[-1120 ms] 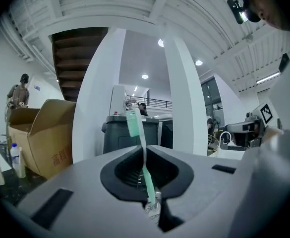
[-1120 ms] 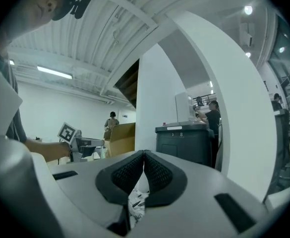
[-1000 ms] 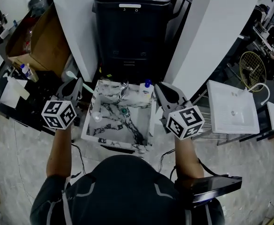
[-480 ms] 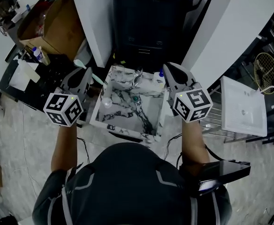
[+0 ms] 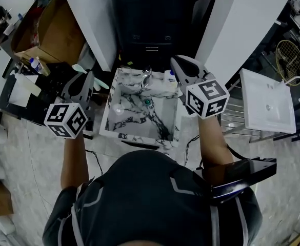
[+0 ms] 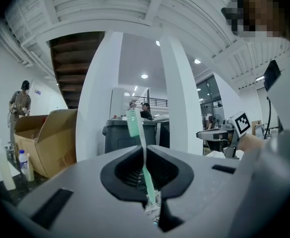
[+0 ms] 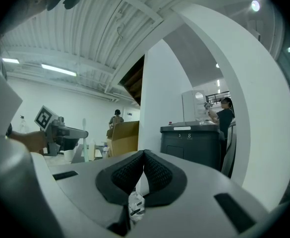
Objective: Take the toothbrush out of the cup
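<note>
My left gripper (image 5: 86, 79) is shut on a light-green toothbrush (image 5: 78, 67), held in the air to the left of the marble sink (image 5: 107, 123). In the left gripper view the toothbrush (image 6: 134, 124) stands upright between the pressed jaws of the left gripper (image 6: 145, 151), bristle head on top. A small clear cup (image 5: 118, 109) sits in the basin, apart from the brush. My right gripper (image 5: 178, 64) hovers at the sink's far right corner. Its jaws meet with nothing between them in the right gripper view (image 7: 144, 153), where the left gripper (image 7: 60, 132) and the toothbrush (image 7: 84, 139) show at the left.
A chrome tap (image 5: 146, 79) and a blue-capped bottle (image 5: 171, 77) stand on the sink's far rim. Behind it is a black bin (image 5: 150, 19) between white pillars. A cardboard box (image 5: 42, 29) is far left, a white basin (image 5: 267, 106) right.
The right gripper has moved forward past the sink's far right corner. The left gripper drifted slightly, still shut on the toothbrush. The head camera shifted too.
</note>
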